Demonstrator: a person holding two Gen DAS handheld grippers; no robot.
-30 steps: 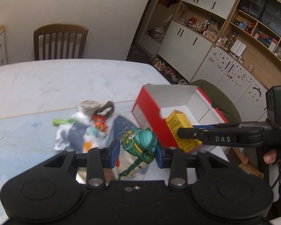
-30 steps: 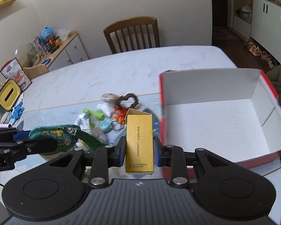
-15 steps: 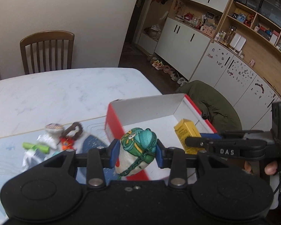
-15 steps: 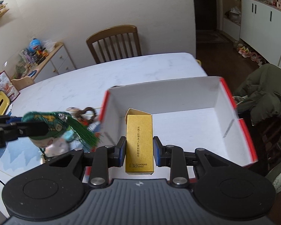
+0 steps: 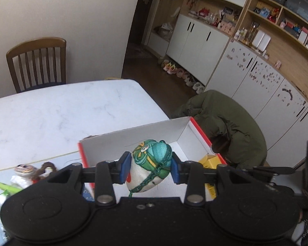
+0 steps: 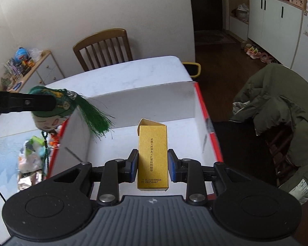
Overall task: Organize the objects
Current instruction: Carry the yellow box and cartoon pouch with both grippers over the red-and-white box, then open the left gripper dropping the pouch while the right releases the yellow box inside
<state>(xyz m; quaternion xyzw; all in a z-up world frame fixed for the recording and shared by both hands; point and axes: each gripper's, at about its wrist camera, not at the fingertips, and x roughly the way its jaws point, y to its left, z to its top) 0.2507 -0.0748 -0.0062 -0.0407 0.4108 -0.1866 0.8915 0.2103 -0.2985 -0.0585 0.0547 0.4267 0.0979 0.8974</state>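
Two tongs over box (image 6: 149, 102) | left tongs (image 5: 147, 165) clamp pouch (image 5: 151, 161) | right tongs (image 6: 153, 165) clamp carton (image 6: 153, 153)

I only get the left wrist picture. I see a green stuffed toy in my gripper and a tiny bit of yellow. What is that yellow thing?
Observer: It is a tall yellow carton with dark printed text, shut in the right gripper above the red and white box.
Operator: Does my toy have anything hanging off it?
Observer: Yes, the green stuffed toy has a bushy green tassel that fans out toward the box's left wall.
Operator: Is there anything behind the table I can't see?
Observer: A low cabinet with toys on top stands left of the wooden chair.
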